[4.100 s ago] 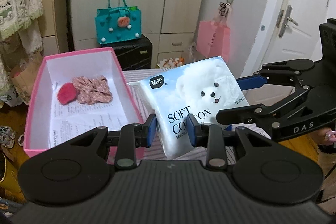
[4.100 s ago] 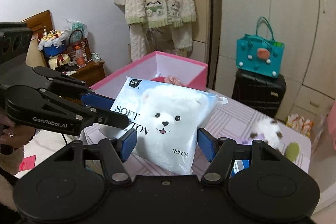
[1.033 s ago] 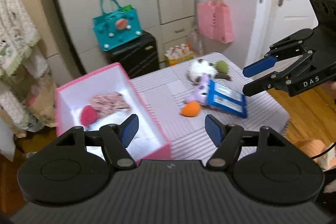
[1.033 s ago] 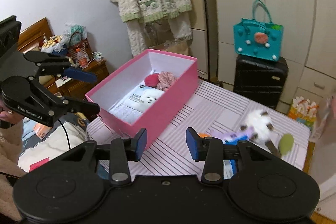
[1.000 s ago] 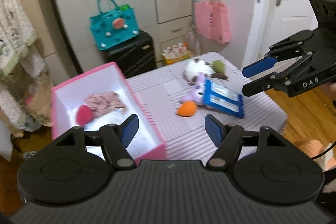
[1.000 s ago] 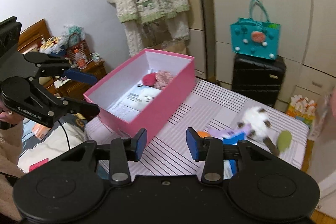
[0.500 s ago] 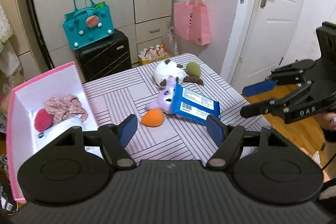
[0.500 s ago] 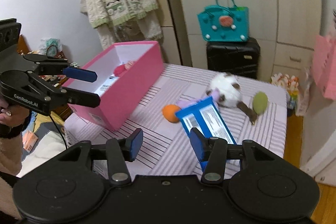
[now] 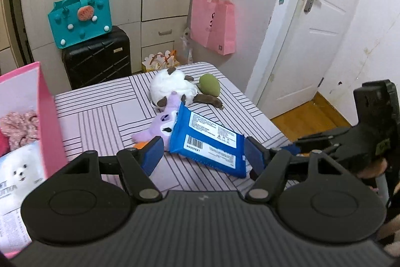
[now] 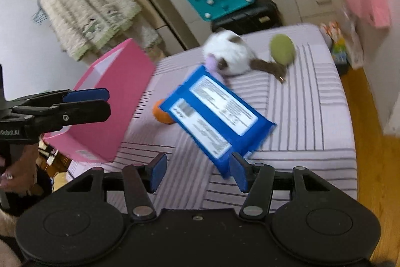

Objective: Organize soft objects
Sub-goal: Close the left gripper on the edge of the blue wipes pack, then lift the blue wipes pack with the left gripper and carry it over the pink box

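A blue wipes pack lies on the striped table, propped on a purple plush. Behind it lie a white plush, a green sponge and an orange sponge. The pink box at the left holds a white bear cotton pack and a pink scrunchie. My left gripper is open and empty just before the blue pack. My right gripper is open and empty at the pack's near end.
A black suitcase with a teal bag stands behind the table. A pink bag hangs on the wall by the white door. The table edge drops to wooden floor at the right.
Both grippers let go of the bear cotton pack, which now lies in the pink box. They swung right and came down close to the blue wipes pack.
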The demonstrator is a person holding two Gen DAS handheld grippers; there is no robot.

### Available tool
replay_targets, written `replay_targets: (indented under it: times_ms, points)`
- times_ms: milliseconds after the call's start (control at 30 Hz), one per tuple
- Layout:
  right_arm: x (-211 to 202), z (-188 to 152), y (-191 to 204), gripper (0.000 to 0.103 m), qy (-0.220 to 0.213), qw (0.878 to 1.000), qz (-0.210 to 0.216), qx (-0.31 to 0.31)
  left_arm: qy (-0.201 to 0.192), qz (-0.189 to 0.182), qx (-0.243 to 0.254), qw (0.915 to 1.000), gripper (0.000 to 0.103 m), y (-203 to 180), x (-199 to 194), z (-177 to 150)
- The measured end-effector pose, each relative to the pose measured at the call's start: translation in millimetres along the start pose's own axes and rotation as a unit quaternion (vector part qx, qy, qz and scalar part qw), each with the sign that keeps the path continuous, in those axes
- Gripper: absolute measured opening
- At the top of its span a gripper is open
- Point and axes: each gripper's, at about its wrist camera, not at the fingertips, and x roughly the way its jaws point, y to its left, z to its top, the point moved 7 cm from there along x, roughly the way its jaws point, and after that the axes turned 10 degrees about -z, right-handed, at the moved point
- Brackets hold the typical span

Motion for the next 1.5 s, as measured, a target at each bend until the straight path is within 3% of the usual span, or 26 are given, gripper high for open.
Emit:
replay_targets:
  times_ms: [267, 367, 467, 600, 767, 833, 900, 967, 1133, 1500]
  points:
    - [18.9, -0.8, -16.8, 0.062, 0.002, 1.0, -0.029, 0.012, 0.02, 0.019, -0.022, 0.9994, 0.059, 18.8, 48.2, -4.7]
    - [23.1, -2.6, -18.3, 0.062, 0.004, 1.0, -0.029, 0.01, 0.022, 0.057, -0.009, 0.9981, 0.055, 27.3, 61.5, -5.3]
    - [26.5, -5.4, -18.5, 0.062, -0.002, 0.999, -0.046, 0.007, 0.021, 0.073, -0.007, 0.9971, 0.049, 31.2, 72.0, -6.1]
    - [27.1, -5.1, -21.3, 0.062, -0.023, 0.998, -0.061, 0.02, 0.032, 0.063, -0.032, 0.997, 0.033, 36.9, 83.2, -10.1]
    - [29.6, -3.9, -23.1, 0.063, -0.033, 0.998, -0.053, 0.033, 0.032, 0.051, -0.062, 0.9963, 0.026, 34.8, 83.5, -24.4]
    - [29.1, -4.6, -23.5, 0.054, -0.039, 0.997, -0.057, 0.04, 0.026, 0.058, -0.063, 0.996, 0.022, 31.1, 79.6, -29.1]
    - [29.7, -4.6, -26.9, 0.039, -0.043, 0.996, -0.056, 0.051, 0.022, 0.059, -0.058, 0.9963, 0.02, 26.3, 75.1, -31.8]
    - [29.6, -5.0, -30.2, 0.036, -0.042, 0.996, -0.049, 0.059, 0.024, 0.051, -0.06, 0.9966, 0.02, 23.0, 71.4, -34.2]
    - [28.7, -6.3, -28.5, 0.036, -0.044, 0.997, -0.05, 0.047, 0.033, 0.026, -0.083, 0.9957, 0.02, 7.5, 57.9, -45.5]
    - [30.7, -6.9, -24.9, 0.038, -0.049, 0.997, -0.053, -0.013, 0.072, 0.036, -0.109, 0.9908, 0.021, 9.8, 67.0, -67.7]
